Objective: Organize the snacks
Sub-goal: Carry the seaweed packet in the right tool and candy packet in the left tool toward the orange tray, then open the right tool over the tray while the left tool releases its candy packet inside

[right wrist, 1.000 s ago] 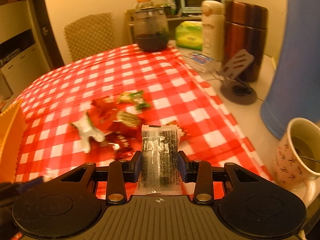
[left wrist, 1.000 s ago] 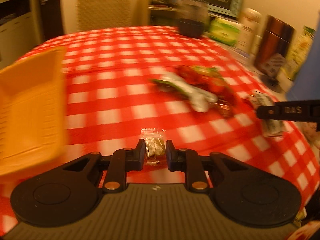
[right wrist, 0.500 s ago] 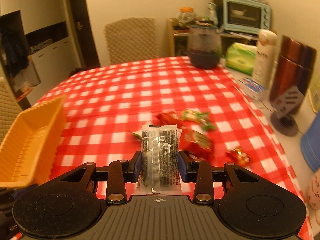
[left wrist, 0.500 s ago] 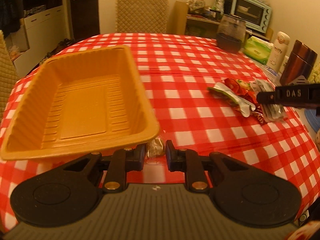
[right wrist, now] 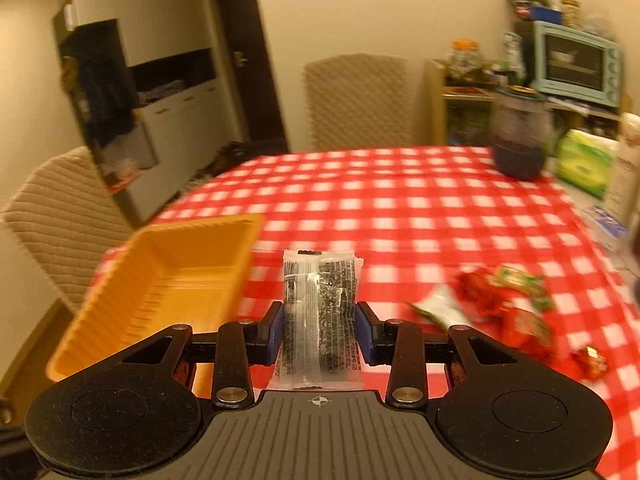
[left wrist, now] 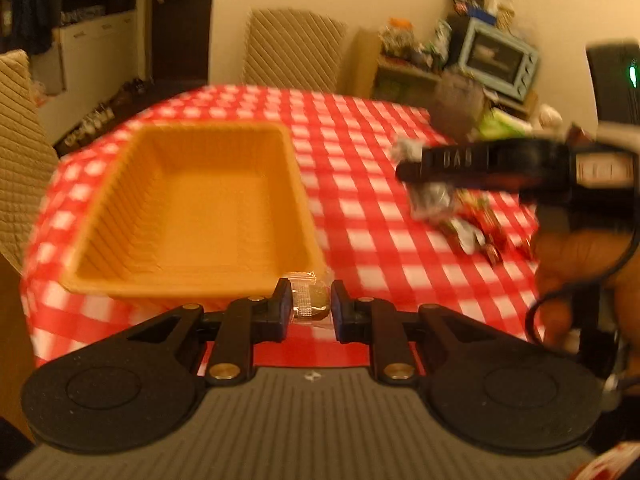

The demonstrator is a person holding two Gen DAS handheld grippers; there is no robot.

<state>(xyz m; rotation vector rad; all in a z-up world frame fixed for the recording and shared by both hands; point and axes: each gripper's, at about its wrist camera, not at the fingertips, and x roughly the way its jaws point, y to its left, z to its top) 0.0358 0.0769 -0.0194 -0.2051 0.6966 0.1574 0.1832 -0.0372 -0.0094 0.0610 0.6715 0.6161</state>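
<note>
One orange tray [left wrist: 192, 208] sits on the red-checked counter [left wrist: 360, 136]. The left claw [left wrist: 310, 306] is closed on one small clear-wrapped sweet [left wrist: 308, 296] just at the tray's near right corner. The right claw [right wrist: 319, 326] pinches one clear packet of dark snack [right wrist: 320, 312] upright, right of the tray. A loose pile of red, green and silver snacks [right wrist: 500, 304] lies well right of the tray; blur prevents counting.

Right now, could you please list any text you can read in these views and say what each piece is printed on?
"DAS", blurred, on the right gripper's black finger.
"GB", among otherwise unreadable fine print, on the clear snack packet in the right gripper.
Small wrapped snack in the left gripper: nothing legible.
Loose red and green wrappers: too blurred.
</note>
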